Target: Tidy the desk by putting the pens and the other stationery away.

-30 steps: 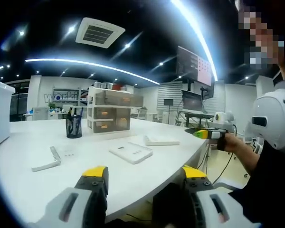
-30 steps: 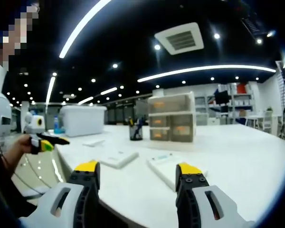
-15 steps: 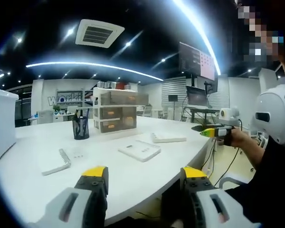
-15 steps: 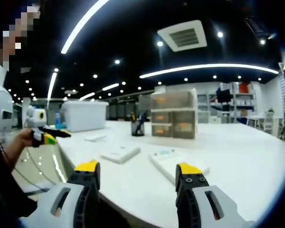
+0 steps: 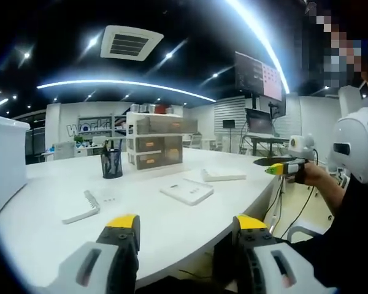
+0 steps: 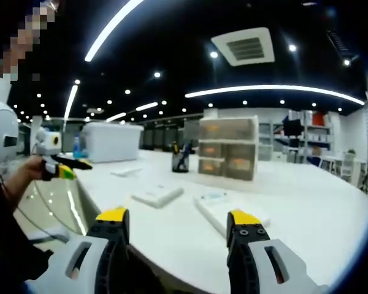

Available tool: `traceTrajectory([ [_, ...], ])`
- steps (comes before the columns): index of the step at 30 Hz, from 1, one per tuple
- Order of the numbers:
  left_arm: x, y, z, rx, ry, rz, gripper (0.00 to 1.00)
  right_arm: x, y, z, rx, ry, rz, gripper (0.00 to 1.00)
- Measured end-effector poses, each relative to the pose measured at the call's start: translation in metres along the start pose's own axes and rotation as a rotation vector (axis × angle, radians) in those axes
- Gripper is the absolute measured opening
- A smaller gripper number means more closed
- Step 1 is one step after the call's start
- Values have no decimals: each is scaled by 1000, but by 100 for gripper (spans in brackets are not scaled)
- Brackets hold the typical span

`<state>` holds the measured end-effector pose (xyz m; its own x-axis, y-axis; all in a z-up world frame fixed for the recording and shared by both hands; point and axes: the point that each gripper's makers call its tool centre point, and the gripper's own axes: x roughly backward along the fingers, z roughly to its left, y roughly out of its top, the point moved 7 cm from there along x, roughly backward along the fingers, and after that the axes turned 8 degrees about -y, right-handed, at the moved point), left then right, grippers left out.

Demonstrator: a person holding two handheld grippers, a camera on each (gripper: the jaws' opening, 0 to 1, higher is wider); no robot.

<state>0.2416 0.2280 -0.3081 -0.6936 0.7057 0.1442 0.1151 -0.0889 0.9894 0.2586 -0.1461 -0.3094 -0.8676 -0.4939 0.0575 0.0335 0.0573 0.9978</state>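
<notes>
My left gripper is open and empty, held off the near edge of the white table. My right gripper is open too, with nothing between its yellow-tipped jaws. A black mesh pen holder with pens in it stands beside a clear drawer unit; the right gripper view shows the pen holder and the drawer unit as well. A white spiral pad and two flat white boxes lie on the table. A hand holds the right gripper at the table's far side.
A large white bin stands on the table, with a blue bottle beside it. In the right gripper view the flat boxes lie just ahead. A person's arm holds the left gripper at the left.
Both views have drifted a little as the hands moved. Nothing on the table has moved, and both grippers stay open.
</notes>
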Motion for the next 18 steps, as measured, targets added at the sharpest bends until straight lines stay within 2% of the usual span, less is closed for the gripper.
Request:
traceTrajectory([
  [18,17,1,9,-2,36,8,61,-13,4,17,43,61,25,61],
])
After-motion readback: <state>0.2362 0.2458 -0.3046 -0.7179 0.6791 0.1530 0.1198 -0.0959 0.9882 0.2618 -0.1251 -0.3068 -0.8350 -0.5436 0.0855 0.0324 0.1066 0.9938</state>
